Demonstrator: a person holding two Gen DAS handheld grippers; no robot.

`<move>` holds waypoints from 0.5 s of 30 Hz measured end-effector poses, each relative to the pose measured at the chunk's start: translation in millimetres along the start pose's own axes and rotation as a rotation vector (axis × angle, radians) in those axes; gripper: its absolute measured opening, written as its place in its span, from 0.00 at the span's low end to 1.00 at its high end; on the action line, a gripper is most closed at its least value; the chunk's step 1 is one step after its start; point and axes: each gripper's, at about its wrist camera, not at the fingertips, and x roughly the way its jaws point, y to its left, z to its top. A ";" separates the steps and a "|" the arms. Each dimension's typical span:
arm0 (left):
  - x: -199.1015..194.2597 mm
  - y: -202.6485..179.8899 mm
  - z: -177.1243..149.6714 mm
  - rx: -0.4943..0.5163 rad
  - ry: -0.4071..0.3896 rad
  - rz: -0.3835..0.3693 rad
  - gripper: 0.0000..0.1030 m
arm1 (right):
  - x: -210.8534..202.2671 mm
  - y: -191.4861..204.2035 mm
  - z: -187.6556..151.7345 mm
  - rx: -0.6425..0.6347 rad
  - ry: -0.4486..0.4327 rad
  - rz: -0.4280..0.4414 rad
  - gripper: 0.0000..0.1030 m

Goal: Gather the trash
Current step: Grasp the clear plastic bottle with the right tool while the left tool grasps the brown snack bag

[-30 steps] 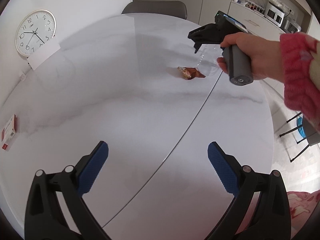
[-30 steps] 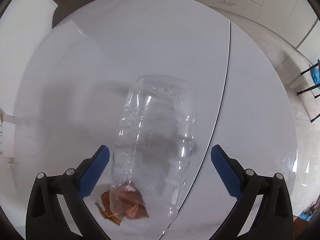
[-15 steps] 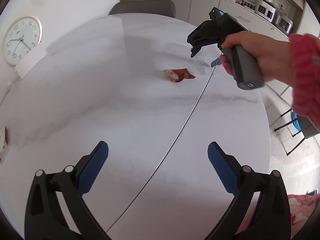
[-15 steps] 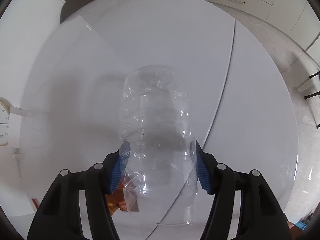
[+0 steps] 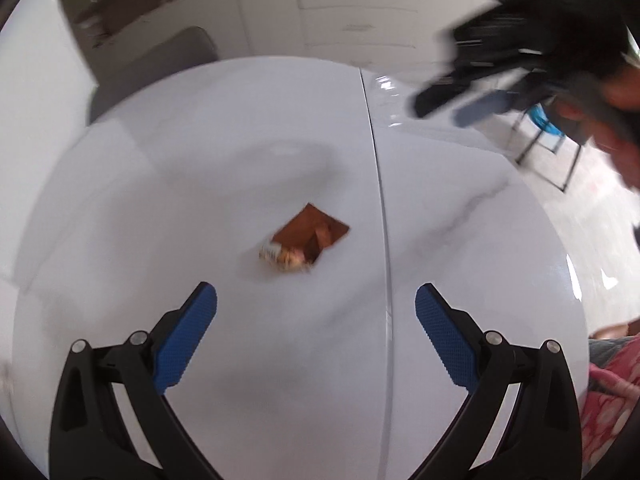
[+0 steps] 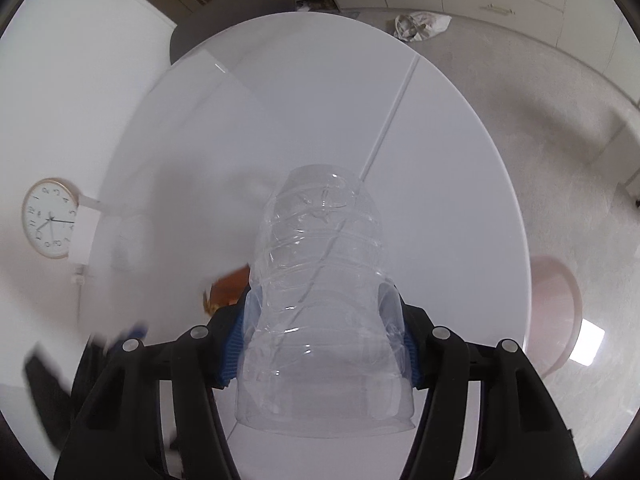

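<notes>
Gripping clear bottle [image 6: 320, 304]: right tool [image 6: 320, 344] | left tool [image 5: 316, 308] wide | white table [image 5: 160, 200]

Soft, even indoor light fills both fisheye views, which curve hard toward dark, vignetted corners. Motion blur smears the left wrist picture: the brown crumpled snack wrapper [image 5: 306, 240] and the black right gripper [image 5: 476, 108] at upper right lose their edges. Pale glare streaks the glossy white round marble-look table [image 5: 460, 240] at its far and right edges. A diffuse grey shadow lies beyond the wrapper. The crushed clear plastic bottle [image 6: 320, 300] glints faintly.
</notes>
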 end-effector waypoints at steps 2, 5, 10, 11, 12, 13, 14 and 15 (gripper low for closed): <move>16.6 8.2 9.7 0.020 0.021 -0.017 0.92 | -2.9 -0.7 -3.2 0.007 0.003 0.013 0.59; 33.9 14.5 19.9 0.051 0.032 -0.063 0.92 | -9.8 -5.3 -17.2 0.009 0.013 0.025 0.59; 55.1 14.7 25.5 0.122 0.039 -0.077 0.82 | -18.2 -10.7 -31.5 0.014 0.028 0.041 0.59; 58.6 15.9 25.7 0.126 0.046 -0.083 0.77 | -20.7 -12.0 -34.8 0.014 0.030 0.045 0.59; 61.3 17.1 25.5 0.125 0.051 -0.089 0.71 | -22.5 -11.7 -35.6 0.014 0.031 0.048 0.59; 64.2 19.1 25.2 0.123 0.051 -0.091 0.67 | -24.4 -12.5 -37.4 0.013 0.031 0.051 0.59; 65.7 18.3 23.9 0.122 0.056 -0.095 0.59 | -26.4 -12.5 -38.7 0.014 0.032 0.058 0.59; 68.8 19.3 23.2 0.117 0.069 -0.103 0.51 | -28.6 -13.7 -39.6 0.016 0.033 0.065 0.59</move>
